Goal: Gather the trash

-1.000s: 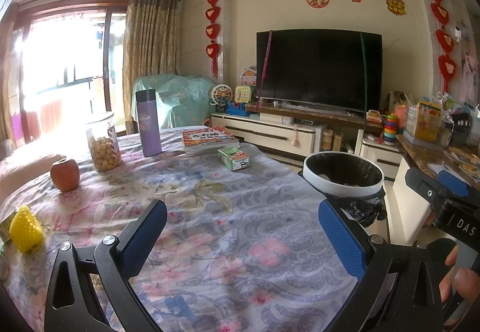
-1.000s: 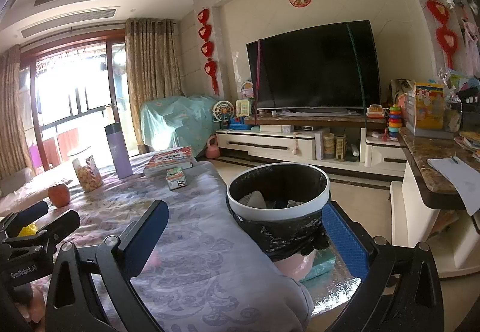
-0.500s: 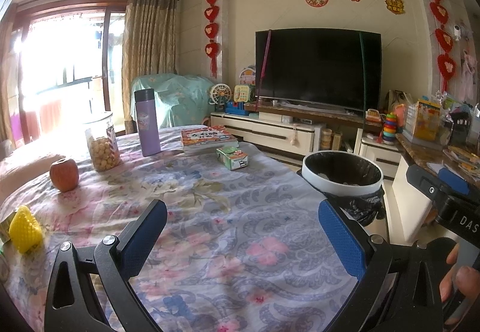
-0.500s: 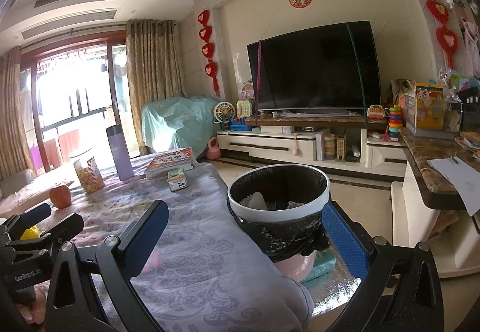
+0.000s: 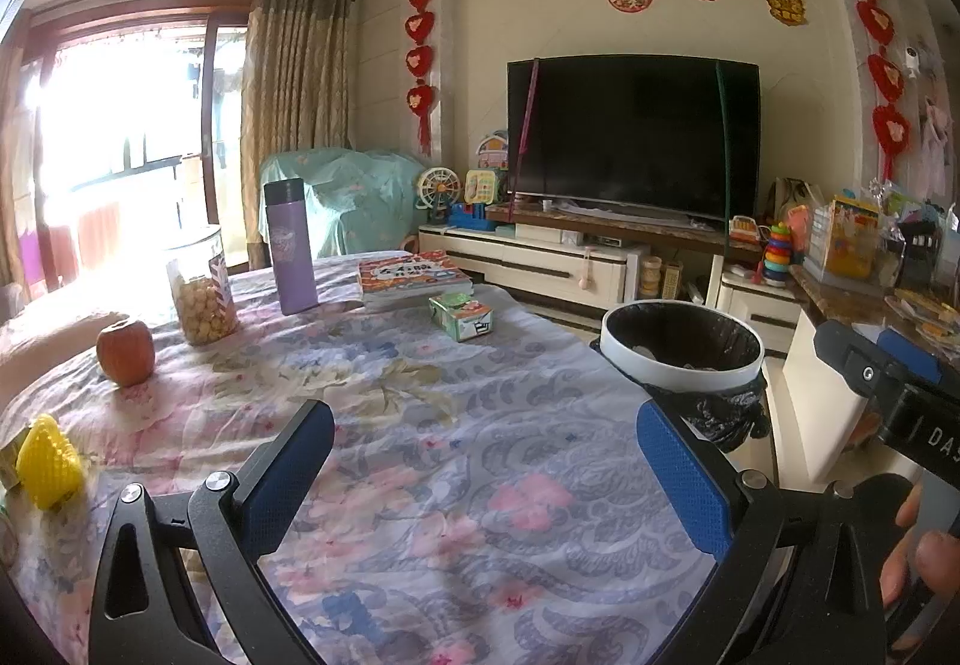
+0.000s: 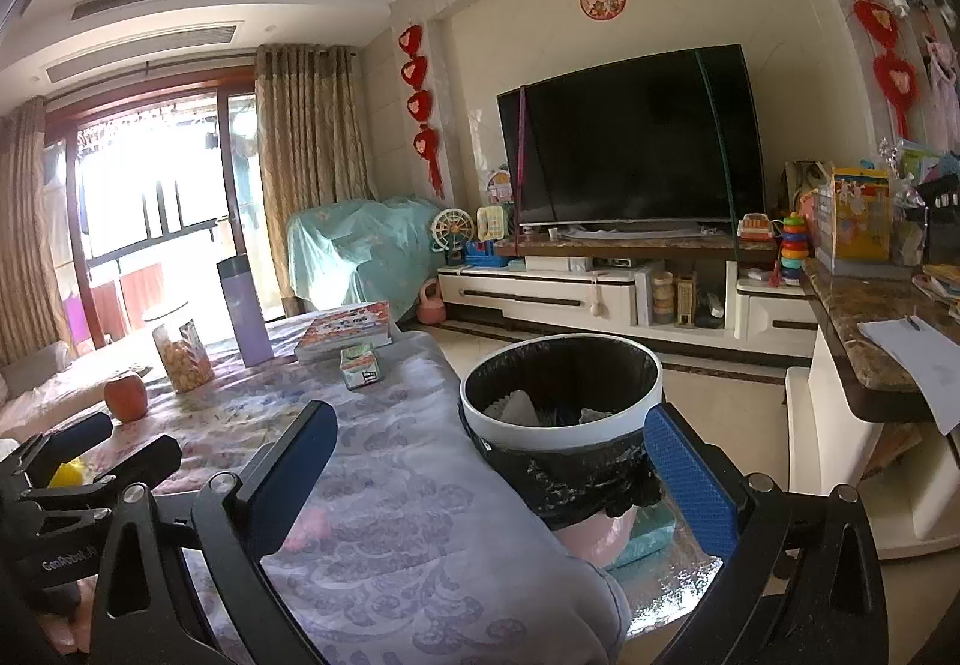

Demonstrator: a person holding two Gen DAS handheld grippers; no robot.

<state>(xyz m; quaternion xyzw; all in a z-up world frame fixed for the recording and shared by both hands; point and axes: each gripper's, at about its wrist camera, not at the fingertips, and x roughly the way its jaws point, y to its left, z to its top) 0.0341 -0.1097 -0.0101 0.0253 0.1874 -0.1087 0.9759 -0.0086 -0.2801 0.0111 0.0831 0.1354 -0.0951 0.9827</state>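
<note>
Barely any shift since earlier: both views edge slightly. My left gripper and right gripper gape wide, empty. The green carton lies ahead near the tabletop's far edge, nearer left; trash bin stands off its right edge.

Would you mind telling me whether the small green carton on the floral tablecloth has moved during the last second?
No. The small green carton still lies just in front of the stacked books, right of the purple flask, untouched.
</note>
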